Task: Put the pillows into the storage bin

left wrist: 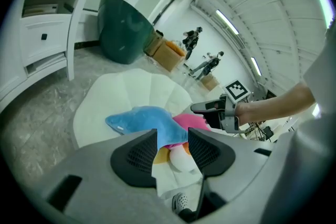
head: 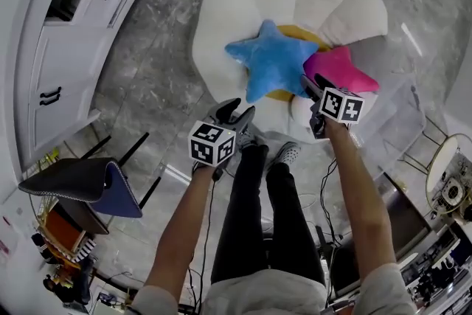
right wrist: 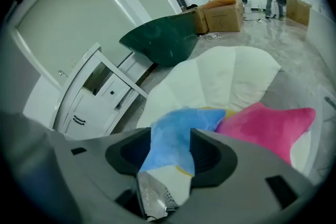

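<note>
**Two claws open, pillows on cushion**

L gripper (head: 237,113) and R gripper (head: 311,85): jaws apart, gripping nothing. Just past them blue star pillow (head: 269,59) lies atop yellow pillow (head: 299,33), pink star pillow (head: 343,70) alongside, all on white scalloped cushion (head: 236,4).
</note>
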{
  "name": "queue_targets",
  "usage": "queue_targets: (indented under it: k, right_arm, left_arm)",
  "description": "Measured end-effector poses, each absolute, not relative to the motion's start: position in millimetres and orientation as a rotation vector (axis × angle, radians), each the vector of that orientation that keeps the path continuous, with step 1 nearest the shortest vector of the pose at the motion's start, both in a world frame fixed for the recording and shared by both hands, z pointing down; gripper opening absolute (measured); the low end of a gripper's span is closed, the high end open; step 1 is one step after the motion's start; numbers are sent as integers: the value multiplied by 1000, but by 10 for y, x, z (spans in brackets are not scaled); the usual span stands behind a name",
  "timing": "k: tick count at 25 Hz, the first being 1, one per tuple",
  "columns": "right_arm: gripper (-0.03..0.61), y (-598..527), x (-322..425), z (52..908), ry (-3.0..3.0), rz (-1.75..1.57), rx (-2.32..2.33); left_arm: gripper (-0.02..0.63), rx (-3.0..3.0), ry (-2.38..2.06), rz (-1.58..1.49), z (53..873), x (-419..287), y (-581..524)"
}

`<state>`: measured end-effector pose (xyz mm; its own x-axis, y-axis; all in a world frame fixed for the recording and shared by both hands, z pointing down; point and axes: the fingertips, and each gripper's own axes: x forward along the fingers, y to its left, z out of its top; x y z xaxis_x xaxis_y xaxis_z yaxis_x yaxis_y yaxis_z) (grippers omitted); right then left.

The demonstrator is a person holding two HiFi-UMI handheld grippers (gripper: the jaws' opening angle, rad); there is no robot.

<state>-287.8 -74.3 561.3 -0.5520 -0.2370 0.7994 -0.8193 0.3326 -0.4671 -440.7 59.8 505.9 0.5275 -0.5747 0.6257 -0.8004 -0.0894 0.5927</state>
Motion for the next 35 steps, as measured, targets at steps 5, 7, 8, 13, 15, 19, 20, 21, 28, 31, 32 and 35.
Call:
queue_targets:
  k: [5,7,8,13,15,19,20,21,28,31,32,35]
  right_arm:
    - [227,-486,-2464,5227,-2091,1157,924]
    - [227,-380,-2266,4984,-2140,1123,914]
    - [227,-312,-2150,4854,-2161,1101,906]
    - [227,63,-1602,4265,-2240,1022,877]
    - [228,209,-1374,4076,-2260,1032,880]
    - [229,549,-1034,3724,-2291,1050,927]
    - [232,621,-988,3646,-2301,1071,951]
    - [232,676,-954,3575,-2311,1102,984]
    - [244,1207,-697,2983,-2359,1214,1131]
    - [244,1389,-570,2708,-2388,1190,1149]
    - [244,1434,-535,2634,-2397,1192,1160]
    - [244,1577,-463,2463,-2414,1199,1194]
  left_arm:
    - [178,1799,-1153,299,4860,-4000,707]
    - [178,1828,-1144,328,4761,-3751,772]
    - [178,1844,-1140,339,4703,-3627,809]
    - [178,1857,-1189,364,4346,-3275,1053]
    - [178,1836,-1223,340,4153,-3146,1138]
    - [178,1821,-1273,290,3684,-2882,1358]
    - [178,1819,-1280,283,3583,-2818,1431]
    - [178,1821,-1280,286,3501,-2747,1497]
    - [178,1906,-1197,390,2988,-2027,2015]
    - [178,1923,-1209,382,2734,-1860,2127]
    - [178,1929,-1216,377,2657,-1829,2137]
    - [178,1941,-1236,356,2455,-1792,2165]
